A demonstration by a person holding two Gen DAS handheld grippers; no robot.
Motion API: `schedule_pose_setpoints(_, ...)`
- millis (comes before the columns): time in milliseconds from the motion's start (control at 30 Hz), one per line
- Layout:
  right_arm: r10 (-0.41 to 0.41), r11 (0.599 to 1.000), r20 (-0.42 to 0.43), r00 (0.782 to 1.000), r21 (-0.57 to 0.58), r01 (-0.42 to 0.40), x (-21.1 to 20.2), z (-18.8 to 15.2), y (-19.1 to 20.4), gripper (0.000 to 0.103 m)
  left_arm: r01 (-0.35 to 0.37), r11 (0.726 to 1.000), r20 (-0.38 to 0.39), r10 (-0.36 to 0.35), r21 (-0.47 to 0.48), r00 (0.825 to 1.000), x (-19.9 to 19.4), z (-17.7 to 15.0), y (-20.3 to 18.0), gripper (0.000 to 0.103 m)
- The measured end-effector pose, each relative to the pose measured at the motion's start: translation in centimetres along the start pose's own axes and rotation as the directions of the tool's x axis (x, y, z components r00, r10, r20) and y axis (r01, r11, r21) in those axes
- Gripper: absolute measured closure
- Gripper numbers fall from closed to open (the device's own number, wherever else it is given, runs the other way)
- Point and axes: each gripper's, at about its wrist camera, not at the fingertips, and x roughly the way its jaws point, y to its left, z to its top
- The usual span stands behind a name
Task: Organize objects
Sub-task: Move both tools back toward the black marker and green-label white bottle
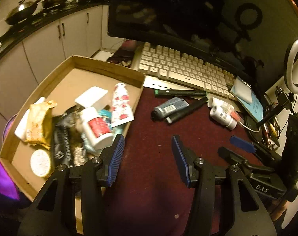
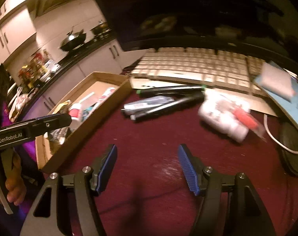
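Left gripper (image 1: 148,144): jaws spread wide, nothing between the blue pads, only bare maroon tabletop (image 1: 149,122) beneath. Right gripper (image 2: 148,155): jaws likewise well apart and empty above the same maroon surface; also visible in the left wrist view at 4 o'clock.

Cardboard tray (image 1: 101,64) at 10 o'clock of the left view, its near-right wall just beside the left finger. Inside it, a heap: white pill bottle with red label (image 1: 96,126) lying on its side, floral tube (image 1: 121,103) leaning at the right wall, white box (image 1: 91,97), yellow pouch (image 1: 39,122), black packet (image 1: 62,143), round white lid (image 1: 40,162) at the near-left corner.

Still on the table, at 12 to 2 o'clock, well apart from both grippers: grey-blue tube (image 1: 169,108) touching 2 black pens (image 1: 185,110), a green-tipped marker (image 1: 178,92) just behind them, and a small white bottle (image 1: 222,117) lying beside a clear packet with a red item. In the right wrist view, blurred, the same group across 11 to 1 o'clock: grey-blue tube (image 2: 147,103), white bottle (image 2: 225,116).

Behind: white keyboard (image 1: 188,68) under a dark monitor (image 1: 168,9); blue notepad (image 1: 251,100) at 2 o'clock; ring light (image 1: 296,65) at 3 o'clock. At 8 o'clock of the right view, a hand (image 2: 15,188) gripping the left tool's handle.
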Motion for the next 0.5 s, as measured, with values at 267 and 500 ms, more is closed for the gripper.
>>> schedule_pose_setpoints(267,-0.095,0.995,0.035,0.995,0.003,0.095,-0.9,0.5,-3.7,0.038,0.005,0.998,-0.017,-0.004,0.068,1.000,1.5,0.2,-2.7,0.053)
schedule_pose_setpoints(500,-0.163,0.982,0.033,0.986,-0.088,0.165,0.5,2.3,-4.9,0.038,0.015,0.996,-0.036,-0.011,0.091,0.999,2.6,0.3,-3.4,0.053)
